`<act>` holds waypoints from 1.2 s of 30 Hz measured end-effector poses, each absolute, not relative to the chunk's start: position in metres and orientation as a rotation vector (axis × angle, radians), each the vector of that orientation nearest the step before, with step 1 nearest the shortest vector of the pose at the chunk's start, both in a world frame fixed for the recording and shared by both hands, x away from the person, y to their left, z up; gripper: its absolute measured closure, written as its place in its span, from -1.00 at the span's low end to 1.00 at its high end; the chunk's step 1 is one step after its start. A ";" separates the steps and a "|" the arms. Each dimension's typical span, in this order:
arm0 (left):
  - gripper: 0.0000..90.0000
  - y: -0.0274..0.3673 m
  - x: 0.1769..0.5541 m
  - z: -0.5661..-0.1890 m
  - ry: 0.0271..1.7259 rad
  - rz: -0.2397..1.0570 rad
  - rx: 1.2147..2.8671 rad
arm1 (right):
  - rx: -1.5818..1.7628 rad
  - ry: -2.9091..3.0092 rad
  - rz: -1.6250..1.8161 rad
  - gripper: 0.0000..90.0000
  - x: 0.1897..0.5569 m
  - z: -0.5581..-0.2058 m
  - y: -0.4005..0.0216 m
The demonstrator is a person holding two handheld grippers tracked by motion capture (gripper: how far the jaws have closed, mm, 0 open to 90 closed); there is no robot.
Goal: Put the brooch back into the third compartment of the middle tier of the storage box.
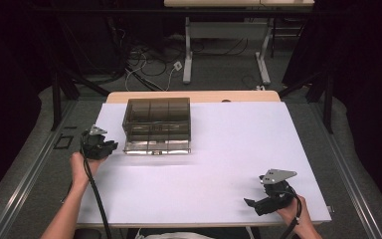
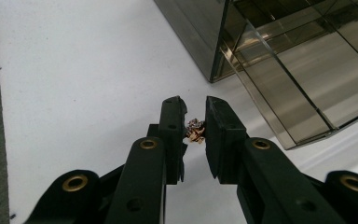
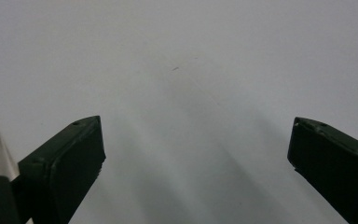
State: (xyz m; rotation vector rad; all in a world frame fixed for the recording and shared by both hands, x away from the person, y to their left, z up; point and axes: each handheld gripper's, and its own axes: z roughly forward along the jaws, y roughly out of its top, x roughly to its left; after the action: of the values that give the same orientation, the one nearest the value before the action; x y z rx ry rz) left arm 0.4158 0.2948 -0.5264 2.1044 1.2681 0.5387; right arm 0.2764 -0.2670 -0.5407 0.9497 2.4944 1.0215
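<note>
In the left gripper view my left gripper (image 2: 196, 109) is shut on a small crumpled gold-and-brown piece (image 2: 196, 130), pinched between its black jaws just above the white table. A smoky clear plastic organiser box (image 2: 298, 60) with dividers lies close ahead and to the right of those jaws. From above, the left gripper (image 1: 110, 147) hovers at the table's left side, just left of the organiser box (image 1: 157, 124). My right gripper (image 1: 251, 203) rests near the front right of the table; its jaws (image 3: 196, 154) stand wide apart over bare white surface, holding nothing.
The white table top (image 1: 229, 149) reaches from the box to the front edge. A dark floor with metal rails borders the table on both sides. Behind it stand desk legs (image 1: 187, 55) and loose cables (image 1: 144, 64).
</note>
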 end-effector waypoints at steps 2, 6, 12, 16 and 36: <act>0.71 0.294 0.415 -0.525 1.265 0.549 2.096 | 0.950 2.495 1.021 -0.93 0.276 -0.541 -0.267; 0.71 0.292 0.413 -0.520 1.254 0.552 2.100 | 0.949 2.495 1.022 -0.93 0.276 -0.541 -0.267; 0.71 0.288 0.410 -0.516 1.235 0.586 2.093 | 0.950 2.495 1.021 -0.93 0.276 -0.541 -0.267; 0.71 0.287 0.409 -0.512 1.229 0.599 2.092 | 0.949 2.495 1.022 -0.93 0.276 -0.541 -0.267; 0.72 0.268 0.403 -0.499 1.146 0.611 2.112 | 0.954 2.503 1.024 -0.93 0.277 -0.541 -0.267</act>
State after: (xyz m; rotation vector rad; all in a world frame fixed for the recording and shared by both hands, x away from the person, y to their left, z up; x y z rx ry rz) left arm 0.4029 0.2684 -0.4987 2.1117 1.1458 0.6107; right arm 0.2767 -0.2665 -0.5413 0.9541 2.5035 1.0244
